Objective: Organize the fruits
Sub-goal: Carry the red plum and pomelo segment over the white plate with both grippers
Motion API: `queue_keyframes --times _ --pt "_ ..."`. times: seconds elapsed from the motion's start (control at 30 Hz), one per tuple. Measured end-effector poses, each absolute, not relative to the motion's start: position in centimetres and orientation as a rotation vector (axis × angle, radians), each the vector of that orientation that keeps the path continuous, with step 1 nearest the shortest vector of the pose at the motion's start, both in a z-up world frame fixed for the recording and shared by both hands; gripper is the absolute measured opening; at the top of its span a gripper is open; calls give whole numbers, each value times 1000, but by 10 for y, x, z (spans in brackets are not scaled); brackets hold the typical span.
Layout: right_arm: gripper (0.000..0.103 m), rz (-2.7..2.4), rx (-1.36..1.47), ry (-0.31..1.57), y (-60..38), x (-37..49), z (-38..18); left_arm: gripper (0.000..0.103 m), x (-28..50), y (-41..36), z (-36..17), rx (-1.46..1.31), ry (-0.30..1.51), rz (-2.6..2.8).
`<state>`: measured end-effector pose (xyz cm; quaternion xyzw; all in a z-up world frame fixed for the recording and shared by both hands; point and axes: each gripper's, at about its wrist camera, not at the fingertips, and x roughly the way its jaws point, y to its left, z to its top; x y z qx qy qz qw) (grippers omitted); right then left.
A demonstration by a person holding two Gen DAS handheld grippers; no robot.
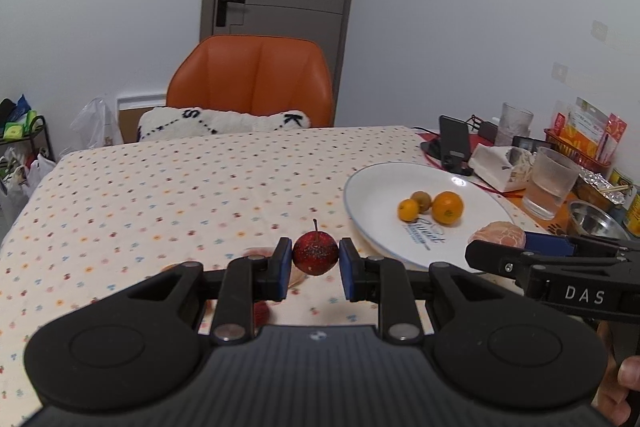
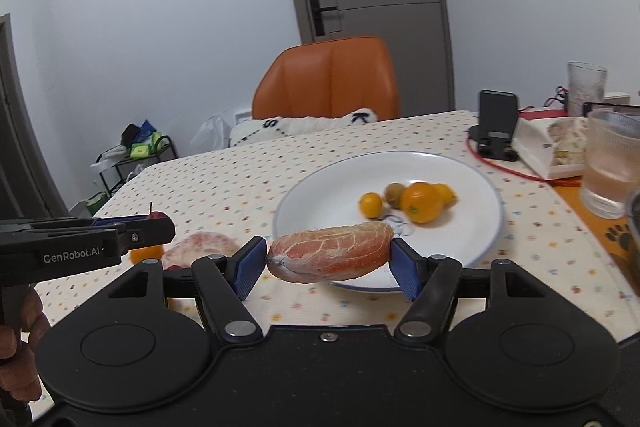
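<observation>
Your left gripper (image 1: pixel 315 262) pinches a small red apple (image 1: pixel 315 253); your right gripper (image 2: pixel 328 259) pinches a peeled grapefruit segment (image 2: pixel 330 257). Three citrus and a kiwi already sit on the white plate (image 2: pixel 320 195); more fruit remains on the surface (image 1: pixel 160 195).

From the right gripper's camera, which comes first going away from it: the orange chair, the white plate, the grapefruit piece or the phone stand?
1. Grapefruit piece, held in the right gripper.
2. White plate, just beyond it on the table.
3. Phone stand, farther back on the right.
4. Orange chair, behind the table's far edge.
</observation>
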<state>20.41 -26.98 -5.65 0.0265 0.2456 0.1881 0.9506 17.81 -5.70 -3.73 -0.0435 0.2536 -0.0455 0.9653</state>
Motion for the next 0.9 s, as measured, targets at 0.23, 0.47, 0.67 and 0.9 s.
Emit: queue_keyframes --times 0.23,0.47,0.67,0.9 --pt "64 348 69 491 -294 207 -54 24 187 -78 -35 -72 507 -118" --pt "64 314 72 477 -315 212 -48 24 200 -99 -35 -67 504 -152" --pt "64 301 86 483 -325 220 -53 24 211 -111 -40 -57 523 -169" --pt "64 305 109 491 -334 233 -59 24 227 -123 -46 -47 539 -181"
